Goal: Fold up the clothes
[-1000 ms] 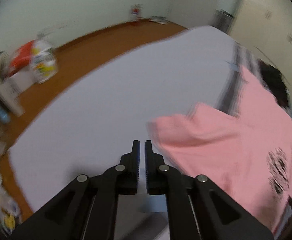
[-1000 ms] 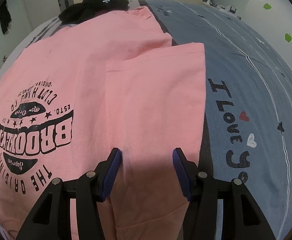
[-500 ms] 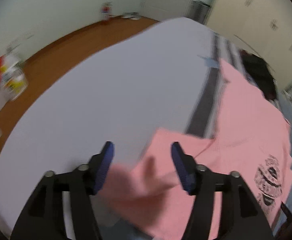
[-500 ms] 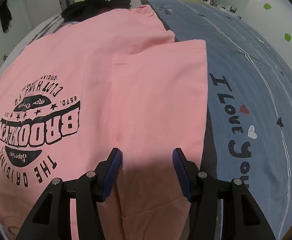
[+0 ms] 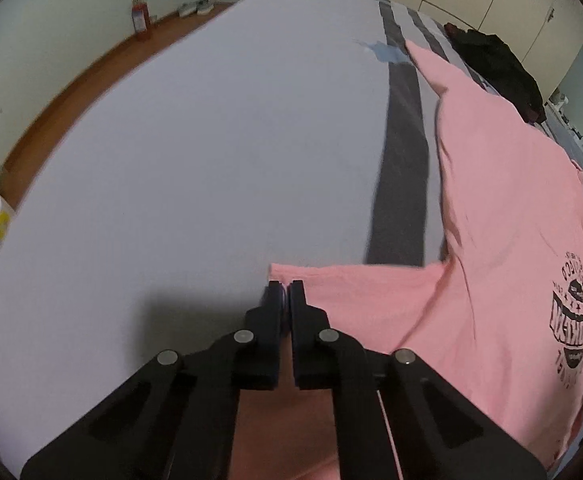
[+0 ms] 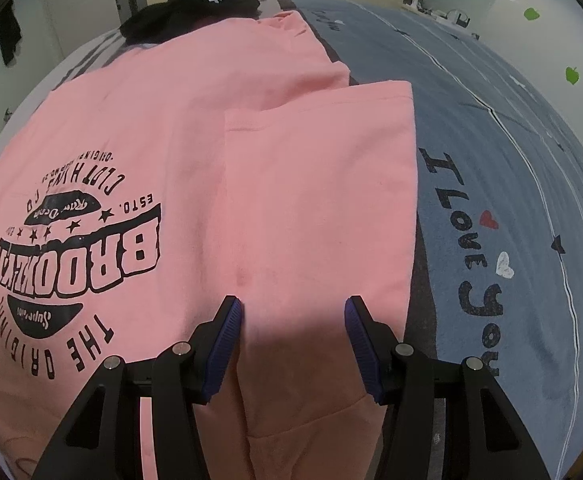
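A pink T-shirt [image 6: 139,128] with a black "Brooklyn" print lies face up on the bed. In the left wrist view its outstretched sleeve [image 5: 371,300] reaches toward the pale sheet, and my left gripper [image 5: 285,292] is shut on the sleeve's end corner, with pink cloth showing between the fingers. In the right wrist view the other sleeve [image 6: 323,184] lies folded flat over the shirt's body. My right gripper [image 6: 293,312] hovers open just above that folded part, with nothing between its blue pads [image 6: 227,336].
A black garment [image 6: 195,8] lies heaped at the bed's far end, beyond the shirt. The blue cover [image 6: 511,200] printed "I love you" is to the right, the pale grey sheet [image 5: 191,168] to the left. Wooden floor [image 5: 71,92] borders the bed.
My left gripper swung over the pink sleeve, was open half a second ago with cloth between its fingers, and has now shut on the sleeve's corner. The right gripper has barely moved.
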Demonstrator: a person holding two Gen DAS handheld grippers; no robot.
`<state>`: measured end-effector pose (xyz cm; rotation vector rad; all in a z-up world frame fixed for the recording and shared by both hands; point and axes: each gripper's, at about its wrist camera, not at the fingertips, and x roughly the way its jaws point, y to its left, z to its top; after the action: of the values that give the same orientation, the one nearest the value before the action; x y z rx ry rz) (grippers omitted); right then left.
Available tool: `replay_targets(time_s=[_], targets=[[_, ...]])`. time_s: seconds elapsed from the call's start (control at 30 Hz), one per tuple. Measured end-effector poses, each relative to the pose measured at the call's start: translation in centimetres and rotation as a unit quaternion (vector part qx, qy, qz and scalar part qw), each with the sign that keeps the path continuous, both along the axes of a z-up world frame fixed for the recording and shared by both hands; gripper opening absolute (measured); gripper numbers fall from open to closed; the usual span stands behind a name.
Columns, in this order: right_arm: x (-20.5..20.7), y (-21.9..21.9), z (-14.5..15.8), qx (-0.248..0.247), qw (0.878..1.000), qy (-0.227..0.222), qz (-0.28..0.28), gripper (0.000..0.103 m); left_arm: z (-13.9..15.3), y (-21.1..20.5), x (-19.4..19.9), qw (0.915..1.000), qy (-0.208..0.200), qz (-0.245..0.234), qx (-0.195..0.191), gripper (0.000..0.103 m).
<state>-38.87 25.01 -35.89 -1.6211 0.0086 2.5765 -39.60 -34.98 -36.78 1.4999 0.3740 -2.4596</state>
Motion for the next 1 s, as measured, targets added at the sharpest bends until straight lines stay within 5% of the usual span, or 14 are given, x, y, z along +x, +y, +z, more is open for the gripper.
replay_targets(time_s=[0.4,0.6,0.77,0.87,1.0], targets=[[-0.1,-0.7,-0.2,0.016,1.000,-0.001,-0.018,0.050,4.4,-3.7,0.0,0.9972,0.046,0.030,-0.052,0.000],[0.2,-1.0,0.0,0.024,1.000,0.000,-0.017,0.050,4.9,2.1,4.7,0.9979,0.059,-0.024,-0.010,0.006],[0.7,-1.1,0.6,0.039,0.999,0.006,-0.010,0.050,-1.6,3.9,6.8,0.9990,-0.034,0.022,0.016,0.011],[0.9,-1.2,1.1,0.055,0.998,0.014,-0.001,0.050,-1.0,4.3,7.2,0.9981,-0.009,0.059,0.015,0.011],[0.9,-1.6,1.7,0.079,0.996,0.035,0.024,0.060,2.0,7.8,6.3,0.9991,0.034,0.012,0.022,0.018]])
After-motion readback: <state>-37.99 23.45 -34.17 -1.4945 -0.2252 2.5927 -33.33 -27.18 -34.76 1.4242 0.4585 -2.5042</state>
